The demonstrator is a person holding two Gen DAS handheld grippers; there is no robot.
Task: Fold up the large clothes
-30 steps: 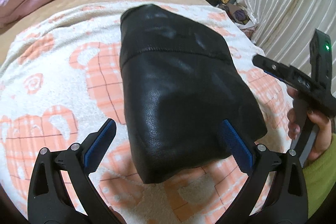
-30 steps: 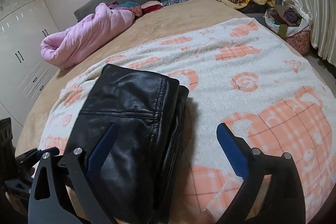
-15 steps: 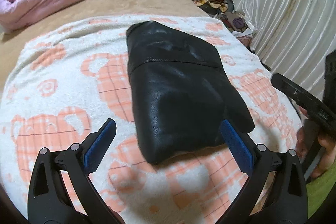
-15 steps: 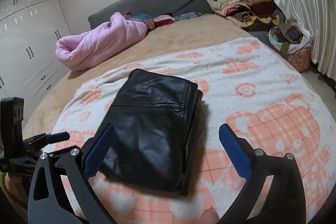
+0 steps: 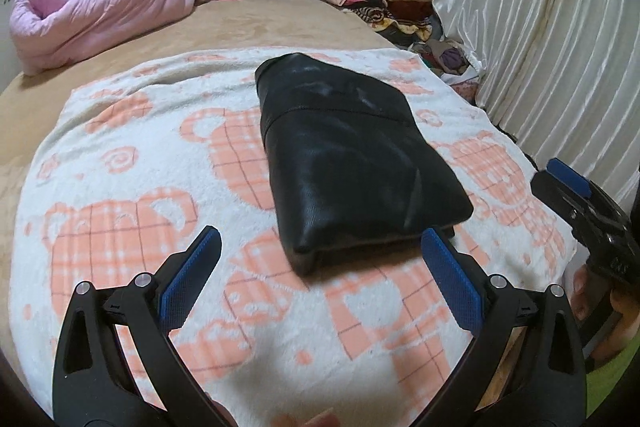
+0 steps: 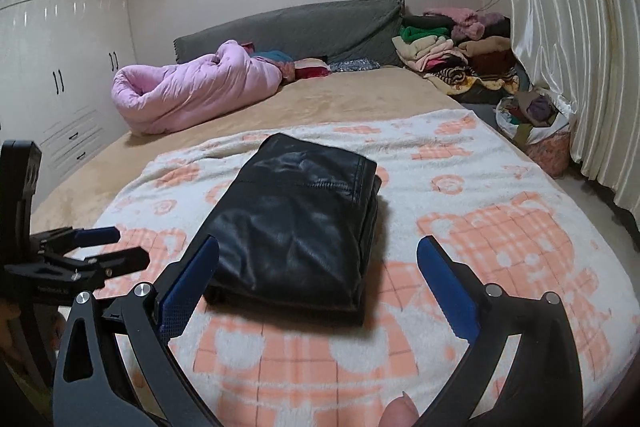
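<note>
Left wrist view: black leather garment [image 5: 348, 163] folded into compact rectangle; both tongs gaping, empty.

The black folded jacket [image 5: 348, 163] hides its inner layers and its underside against the bear-print blanket [image 5: 120, 187]. Beside the jacket, the right gripper [image 5: 568, 179] is cut off by the left wrist view's edge, so its far finger goes unseen. Beyond the jacket, the clothes pile [image 6: 452, 55] is too small to tell garment from garment.
</note>
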